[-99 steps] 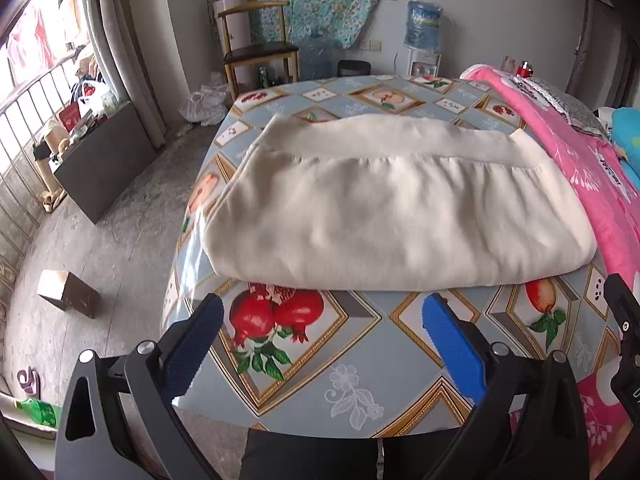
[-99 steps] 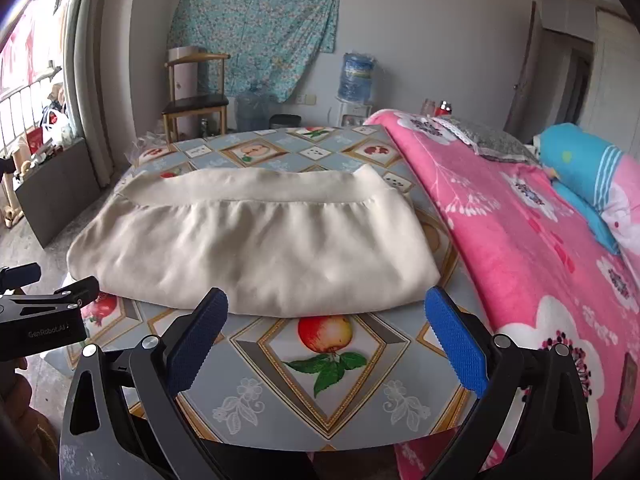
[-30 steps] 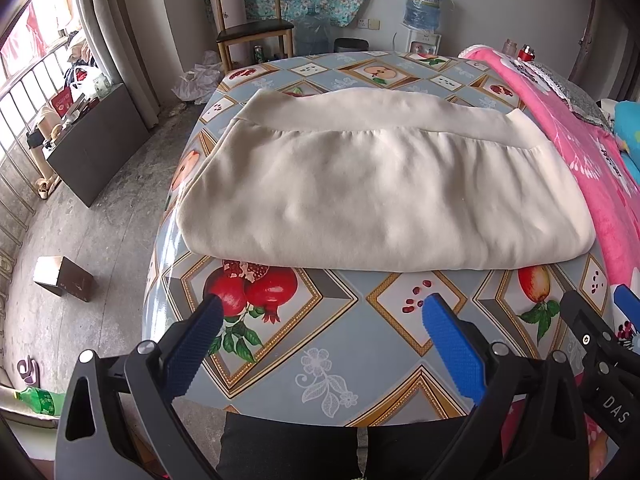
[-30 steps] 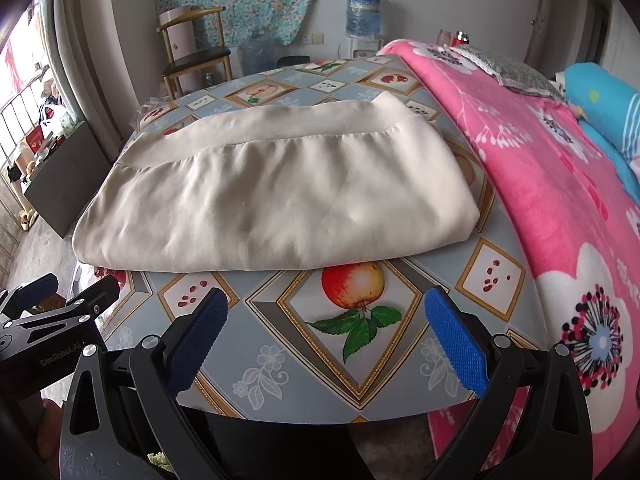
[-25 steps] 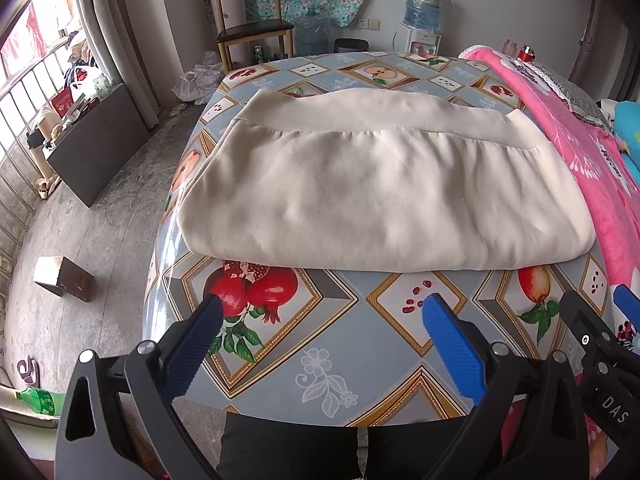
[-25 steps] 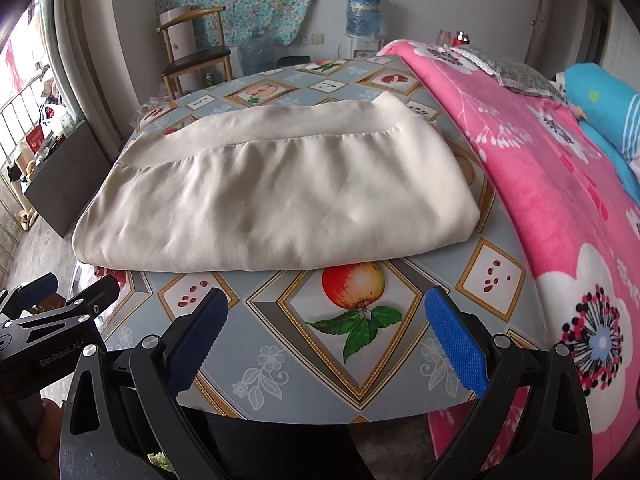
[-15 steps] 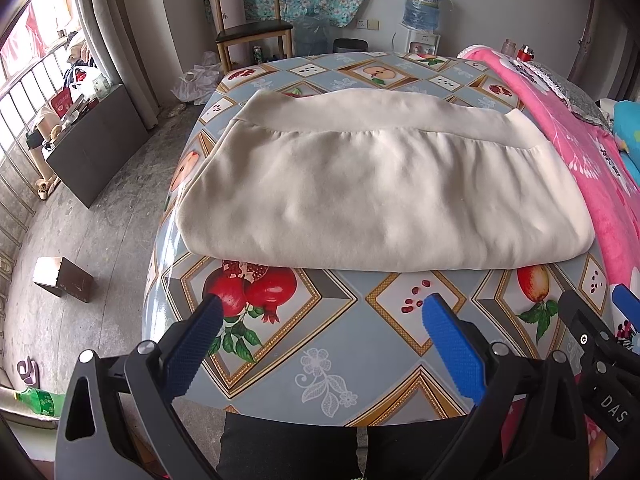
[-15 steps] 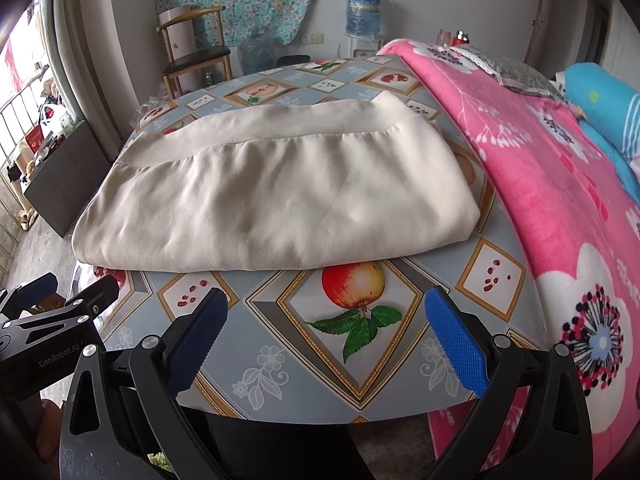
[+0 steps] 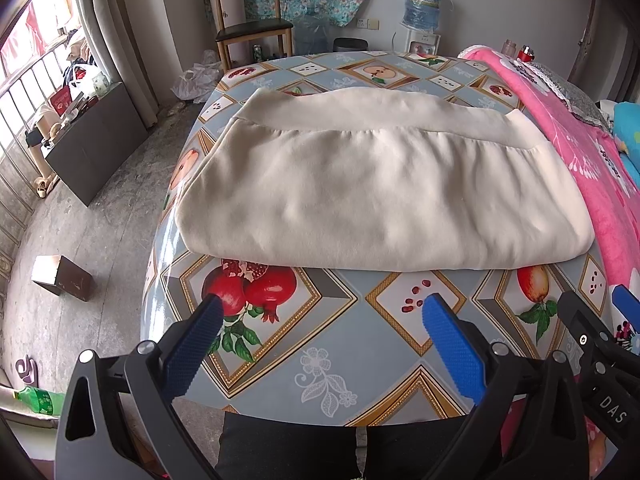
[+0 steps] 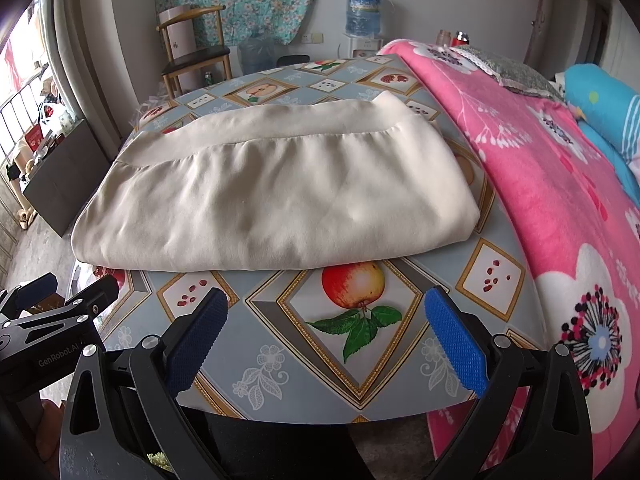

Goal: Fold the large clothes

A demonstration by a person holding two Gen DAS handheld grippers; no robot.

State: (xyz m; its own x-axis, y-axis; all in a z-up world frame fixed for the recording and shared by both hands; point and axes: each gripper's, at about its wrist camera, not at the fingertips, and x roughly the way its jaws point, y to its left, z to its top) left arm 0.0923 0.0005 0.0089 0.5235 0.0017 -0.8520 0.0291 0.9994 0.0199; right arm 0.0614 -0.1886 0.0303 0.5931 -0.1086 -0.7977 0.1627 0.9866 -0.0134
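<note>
A cream garment (image 9: 376, 184) (image 10: 272, 192) lies folded into a wide rectangle on the table (image 9: 328, 336) (image 10: 280, 320), its ribbed band along the far side. My left gripper (image 9: 320, 312) hovers open over the table's near edge, short of the garment's front fold, with nothing between its blue fingers (image 9: 452, 348). My right gripper (image 10: 324, 312) is likewise open and empty near the front edge, facing the garment's right half. Each gripper shows at the side of the other's view: the right gripper (image 9: 600, 340), the left gripper (image 10: 48, 320).
The table wears a fruit-patterned oilcloth. A pink floral blanket (image 10: 560, 184) on a bed borders the right side. A wooden chair (image 9: 248, 36), a water dispenser (image 9: 424, 16) and a dark cabinet (image 9: 92, 144) stand beyond. A small box (image 9: 60, 276) sits on the floor at left.
Since 3.3 s ago both grippers have risen and tilted down over the table. Over the last second nothing has visibly moved.
</note>
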